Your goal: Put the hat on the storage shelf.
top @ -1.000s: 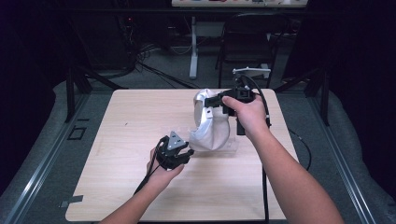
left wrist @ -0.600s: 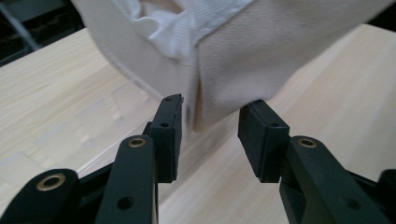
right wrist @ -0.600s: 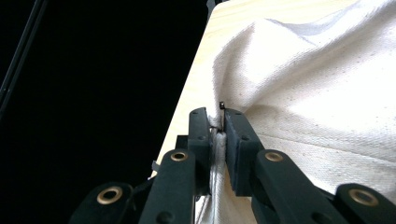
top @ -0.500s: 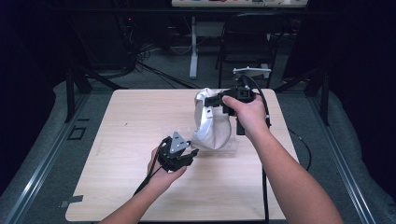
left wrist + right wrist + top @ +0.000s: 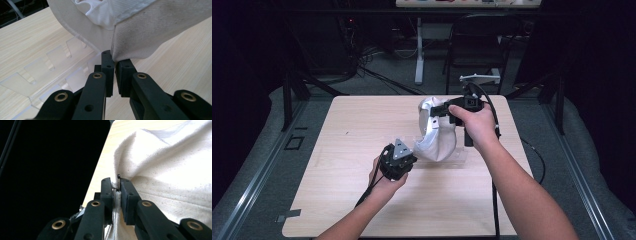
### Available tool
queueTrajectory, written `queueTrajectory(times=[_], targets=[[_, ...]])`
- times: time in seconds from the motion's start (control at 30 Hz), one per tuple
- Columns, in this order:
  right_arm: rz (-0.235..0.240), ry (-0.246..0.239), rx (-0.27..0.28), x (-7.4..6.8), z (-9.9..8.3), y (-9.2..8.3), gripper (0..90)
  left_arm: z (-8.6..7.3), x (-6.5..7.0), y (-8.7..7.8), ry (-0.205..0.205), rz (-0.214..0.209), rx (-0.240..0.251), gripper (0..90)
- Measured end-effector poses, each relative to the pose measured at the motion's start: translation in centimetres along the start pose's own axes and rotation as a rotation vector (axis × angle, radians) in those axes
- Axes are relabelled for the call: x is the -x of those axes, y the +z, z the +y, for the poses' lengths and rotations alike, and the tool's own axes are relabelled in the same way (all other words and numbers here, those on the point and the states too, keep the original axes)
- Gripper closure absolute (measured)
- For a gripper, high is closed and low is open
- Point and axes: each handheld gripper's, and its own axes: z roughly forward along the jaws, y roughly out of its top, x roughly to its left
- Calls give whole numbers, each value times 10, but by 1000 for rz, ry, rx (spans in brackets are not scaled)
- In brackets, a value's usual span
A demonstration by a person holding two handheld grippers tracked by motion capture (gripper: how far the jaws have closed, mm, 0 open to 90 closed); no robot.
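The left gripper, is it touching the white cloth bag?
Touching. In the left gripper view the left gripper has its jaws closed on the bottom corner of the white cloth bag, with the fabric pinched between the pads.

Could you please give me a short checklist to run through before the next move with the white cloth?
1. Left tool pinches the lower edge of the white cloth; its jaws have just closed on the fabric: ok.
2. Right tool is clamped on the cloth's upper edge, fabric between the jaws: ok.
3. How deep the left bite goes: shallow, just a corner of the hem: cannot tell if it will hold.
4. Clear plastic sheet lies under the cloth, beside the left jaws; whether it is caught too: cannot tell.
5. Bare table to spread the cloth on: ok.
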Motion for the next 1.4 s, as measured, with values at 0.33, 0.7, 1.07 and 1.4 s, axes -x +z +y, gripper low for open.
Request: queueTrajectory(times=[0.33, 0.7, 1.07, 1.4], targets=[[-32, 0, -26, 10, -3, 6, 820, -5, -5, 8, -12, -27, -106, 867], [-42, 2, -40, 16, -6, 12, 819, -13, -6, 8, -32, -27, -55, 746], [-51, -1, -29, 16, -7, 7, 819, -19, -5, -4, -49, -38, -5, 551], [-58, -11, -26, 15, -9, 8, 815, -48, -19, -27, -95, -47, 0, 497]])
